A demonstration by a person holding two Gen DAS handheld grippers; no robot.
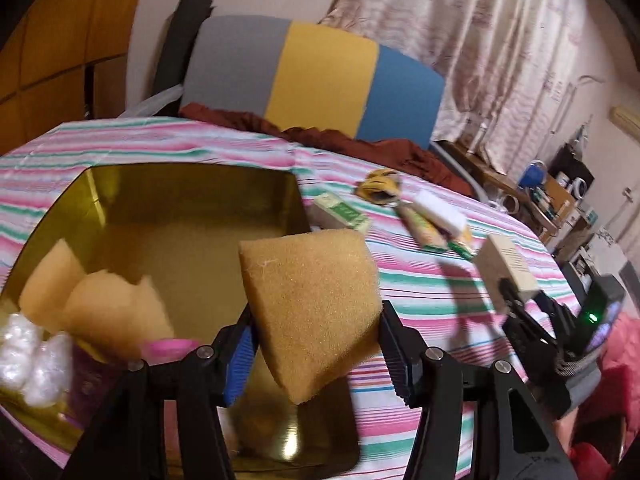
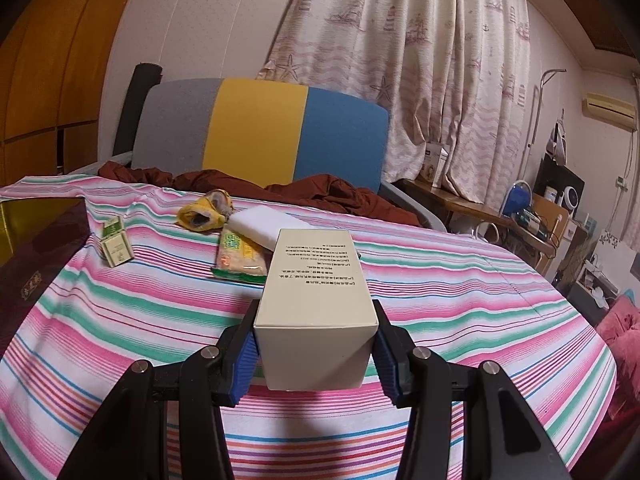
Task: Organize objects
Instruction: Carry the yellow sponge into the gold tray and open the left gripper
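My left gripper (image 1: 316, 354) is shut on a tan sponge (image 1: 312, 304) and holds it above the right edge of a gold tin box (image 1: 192, 208). The tin holds another tan sponge (image 1: 92, 300), white wrapped pieces (image 1: 32, 364) and a pink-lidded item (image 1: 168, 346). My right gripper (image 2: 314, 354) is shut on a cream carton (image 2: 316, 284) with printed text, held above the striped tablecloth (image 2: 460, 304). The same carton shows in the left wrist view (image 1: 506, 264).
On the cloth lie a small green-and-white box (image 2: 114, 246), a yellow sock-like bundle (image 2: 206, 210), a green snack packet (image 2: 240, 258) and a white block (image 2: 266, 222). A striped chair back (image 2: 260, 132) with a brown cloth (image 2: 320, 192) stands behind. The tin's dark side (image 2: 32, 248) sits at left.
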